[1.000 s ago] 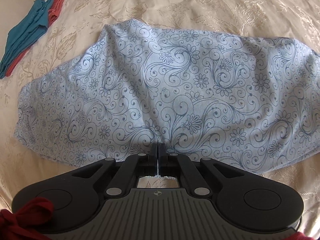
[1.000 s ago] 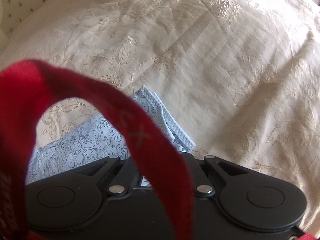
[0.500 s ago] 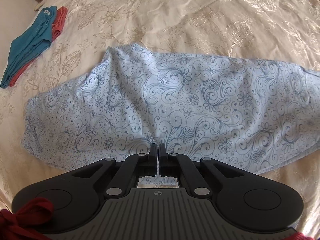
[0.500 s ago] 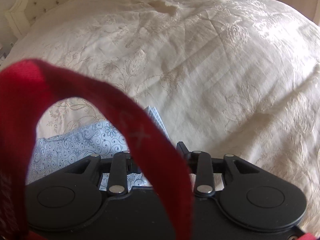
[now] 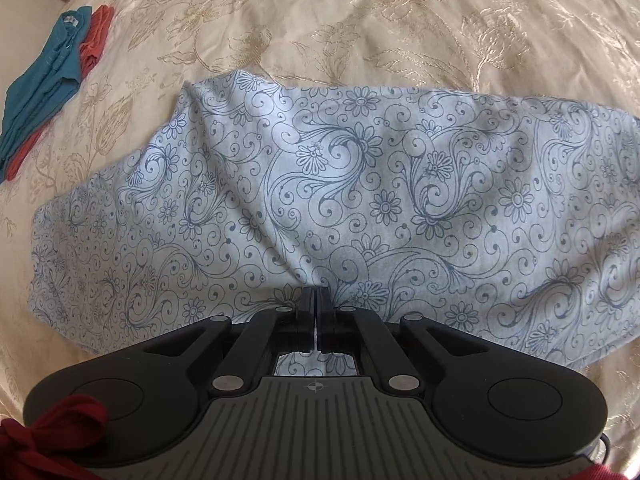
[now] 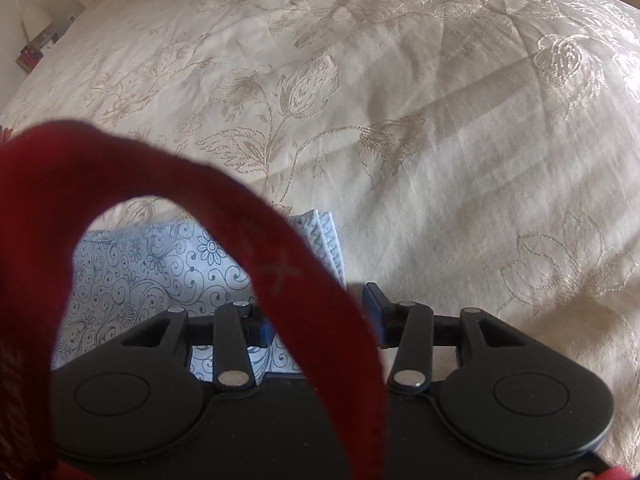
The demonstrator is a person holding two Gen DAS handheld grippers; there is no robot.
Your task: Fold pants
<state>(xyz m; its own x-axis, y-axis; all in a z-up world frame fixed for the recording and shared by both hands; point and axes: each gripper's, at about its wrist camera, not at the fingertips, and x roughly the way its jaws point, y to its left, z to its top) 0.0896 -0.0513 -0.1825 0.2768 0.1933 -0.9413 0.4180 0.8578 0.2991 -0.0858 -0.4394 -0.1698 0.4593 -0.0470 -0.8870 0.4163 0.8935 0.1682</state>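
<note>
While spread flat, pants, on bedspread

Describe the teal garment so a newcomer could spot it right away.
Start from the cream bedspread with its gold floral embroidery. The big pale-blue patterned pants lie in the middle; look far past their left end, towards the bed's edge. There the teal garment lies in a long strip on top of a coral-red one, plain, with no print, unlike the pants.

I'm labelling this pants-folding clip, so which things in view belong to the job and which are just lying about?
Job:
- patterned blue pants
- left claw, shut on the pants
- right claw, opening

Lying about:
- teal garment
- coral garment
- red strap
</note>
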